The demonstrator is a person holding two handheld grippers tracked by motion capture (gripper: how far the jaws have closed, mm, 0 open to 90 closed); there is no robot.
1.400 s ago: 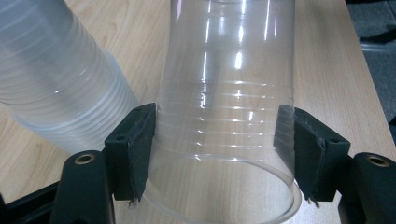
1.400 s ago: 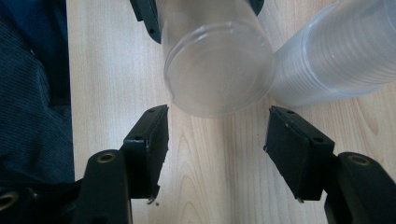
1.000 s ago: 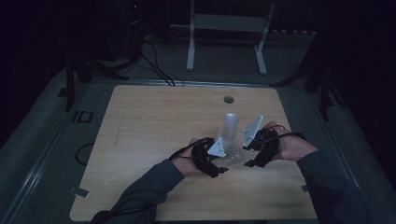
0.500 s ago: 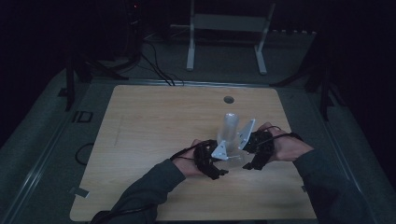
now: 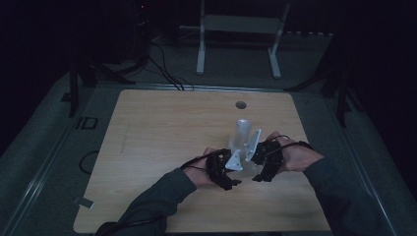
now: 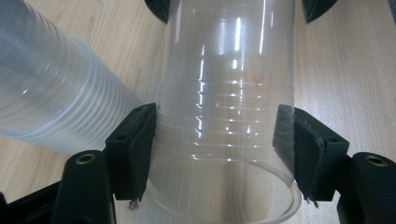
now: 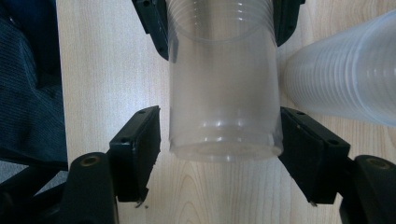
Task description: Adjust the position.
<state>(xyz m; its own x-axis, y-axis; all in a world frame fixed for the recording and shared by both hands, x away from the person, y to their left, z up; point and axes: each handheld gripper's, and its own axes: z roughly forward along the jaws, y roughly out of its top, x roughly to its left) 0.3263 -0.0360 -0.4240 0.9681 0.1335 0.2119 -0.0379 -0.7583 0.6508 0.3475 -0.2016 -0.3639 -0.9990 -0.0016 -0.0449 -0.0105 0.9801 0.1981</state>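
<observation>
The left gripper [image 6: 219, 154] is clamping the rim end of a clear plastic cup [image 6: 226, 116] held just over the table [image 5: 147, 147] — the right gripper [image 7: 219, 149] is closing around its base, a gap showing at one pad, beside the cup stack [image 7: 345, 74].

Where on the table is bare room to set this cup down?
Free: the table's whole left half, and the strip behind the cup stack toward the round hole. Crowded: right of centre, where both grippers flank the clear cup.
</observation>
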